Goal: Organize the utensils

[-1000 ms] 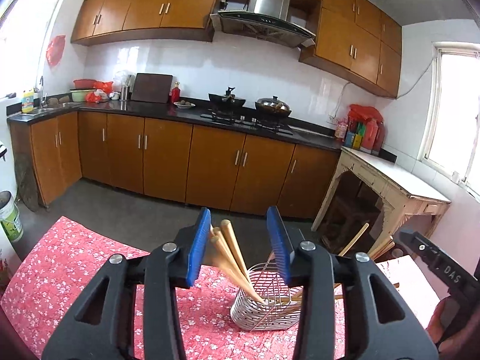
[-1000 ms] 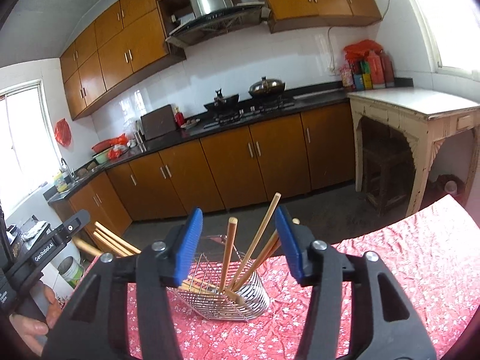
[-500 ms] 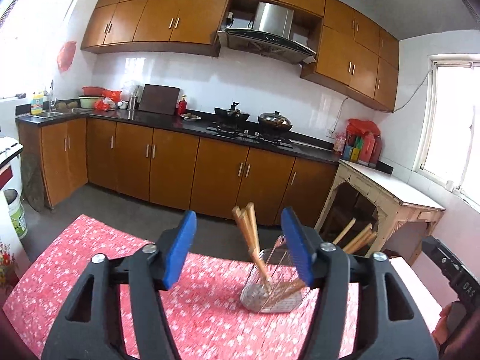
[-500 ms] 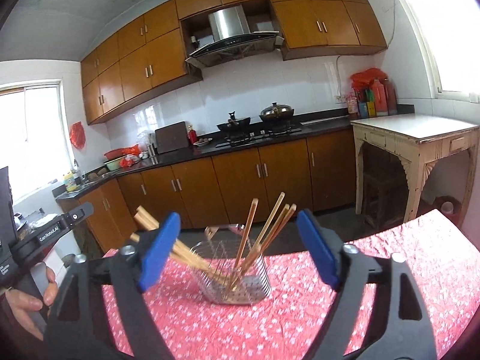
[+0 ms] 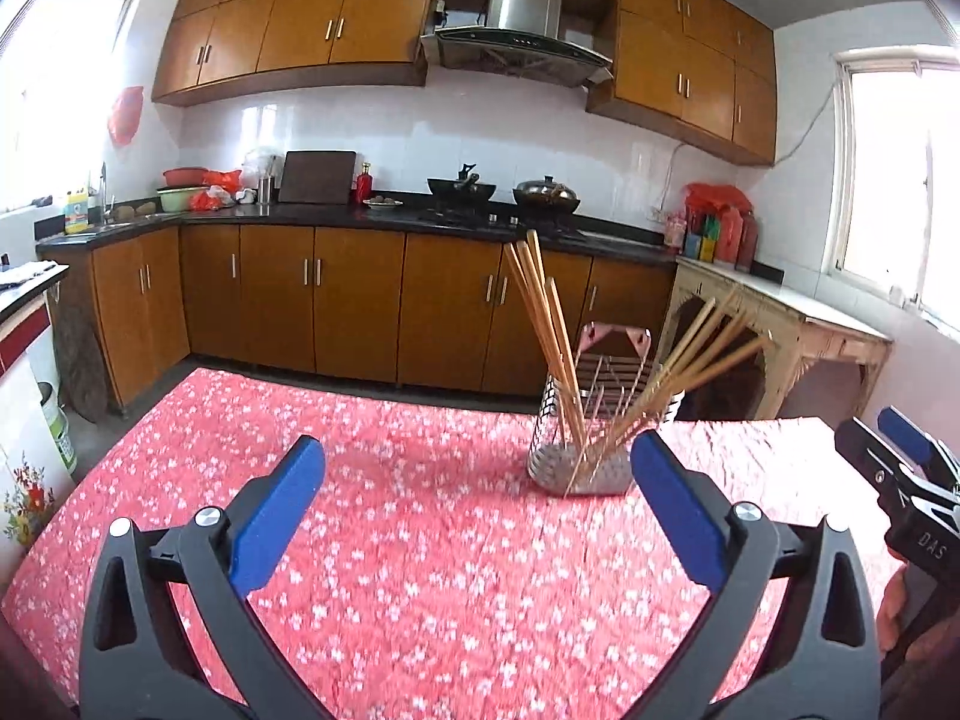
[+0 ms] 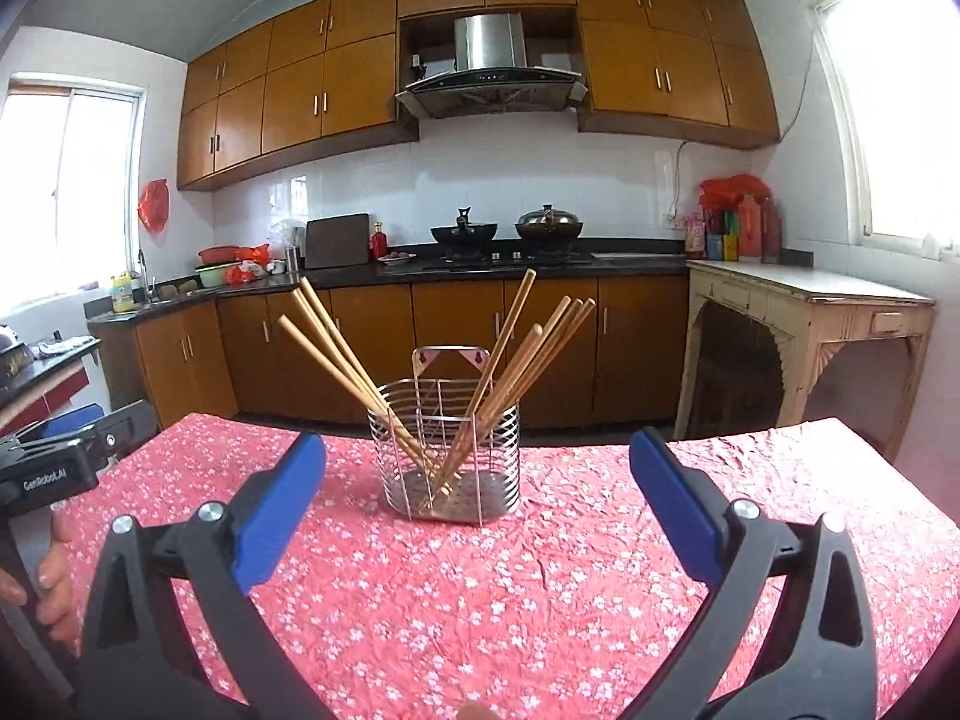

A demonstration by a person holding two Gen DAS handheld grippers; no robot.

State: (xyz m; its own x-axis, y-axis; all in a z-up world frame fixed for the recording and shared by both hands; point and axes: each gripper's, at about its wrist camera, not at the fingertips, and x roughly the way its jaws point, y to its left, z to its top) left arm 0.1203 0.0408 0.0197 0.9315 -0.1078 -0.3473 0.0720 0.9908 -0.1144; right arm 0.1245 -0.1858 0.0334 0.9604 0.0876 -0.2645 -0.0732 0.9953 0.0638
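My left gripper (image 5: 477,480) is opening, its blue pads (image 5: 273,507) spread wide with nothing between them, only the red flowered tablecloth (image 5: 390,570) below. My right gripper (image 6: 477,480) is opening too, equally wide and equally empty (the cloth under it is creased).

Beyond both pairs of fingers stands the wire utensil basket (image 6: 447,462) on the cloth, well clear of the pads. From the right wrist it sits almost midway between the fingers; from the left wrist the same basket (image 5: 600,420) lies off to the right. The wooden chopsticks (image 6: 336,342) stand in it in two leaning bunches, one fanned left, the other (image 6: 528,348) fanned right, their tips resting on the perforated bottom.

Writing: on the body of my left gripper (image 6: 54,468), seen at the left edge of the right wrist view, I read "GenRobot.AI". On my right gripper (image 5: 912,492), at the right edge of the left wrist view, I read "DAS"; the rest is cut off. My left hand (image 6: 51,588) shows only as fingers at the frame edge.

Behind, on the black counter (image 6: 630,264), the bottles (image 6: 738,228) carry labels too small to read, as does the yellow bottle (image 6: 123,294) by the sink.
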